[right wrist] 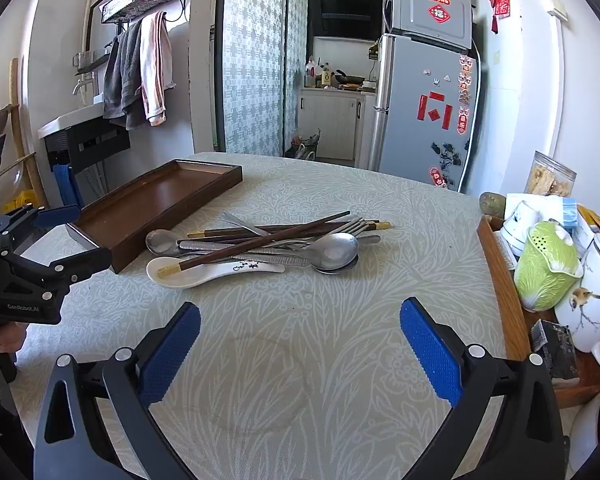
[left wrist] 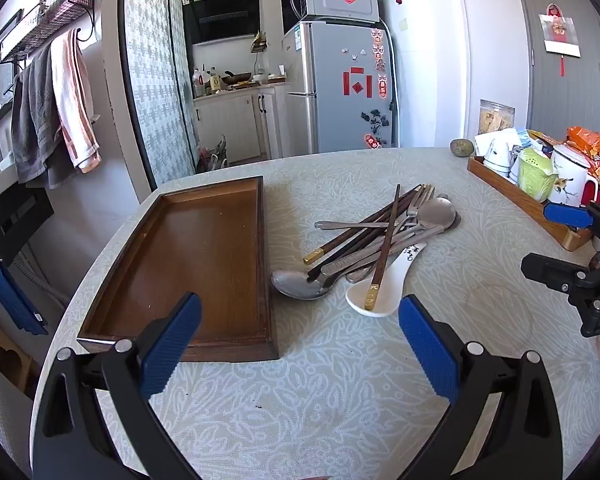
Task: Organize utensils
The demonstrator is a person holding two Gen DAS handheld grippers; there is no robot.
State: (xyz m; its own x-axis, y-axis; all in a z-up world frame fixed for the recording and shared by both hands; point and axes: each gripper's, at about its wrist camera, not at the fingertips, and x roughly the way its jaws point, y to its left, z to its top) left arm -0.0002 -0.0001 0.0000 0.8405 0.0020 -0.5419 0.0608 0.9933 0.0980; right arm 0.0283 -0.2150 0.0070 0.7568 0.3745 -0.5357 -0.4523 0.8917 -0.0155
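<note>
— Start at the left: what's in the tray (left wrist: 188, 256)?

— Nothing I can see. It sits bare near the table (left wrist: 340, 392) edge, a dark wooden thing with low walls.

— And the left gripper (left wrist: 300, 344)?

— It hovers low over the cloth, jaws spread wide, holding nothing, pointing at the gap between tray and pile.

— The pile being the utensils?

— Yes, all in one heap (right wrist: 260, 242) just right of the tray: dark chopsticks (right wrist: 268, 238) crossed over steel spoons (right wrist: 334, 250), a fork (right wrist: 350, 226), and a white ceramic spoon (right wrist: 204, 272) nearest us with a chopstick tip resting in its bowl.

— So nothing is sorted?

— I'd say it's at the very start. Every piece is on the table, none in the tray.

— The right gripper (right wrist: 300, 344)?

— Also spread and empty, hanging short of the heap. Far right there's a second tray (right wrist: 500, 292) with a teapot (right wrist: 592, 300) and cups, apart from all this.
</note>
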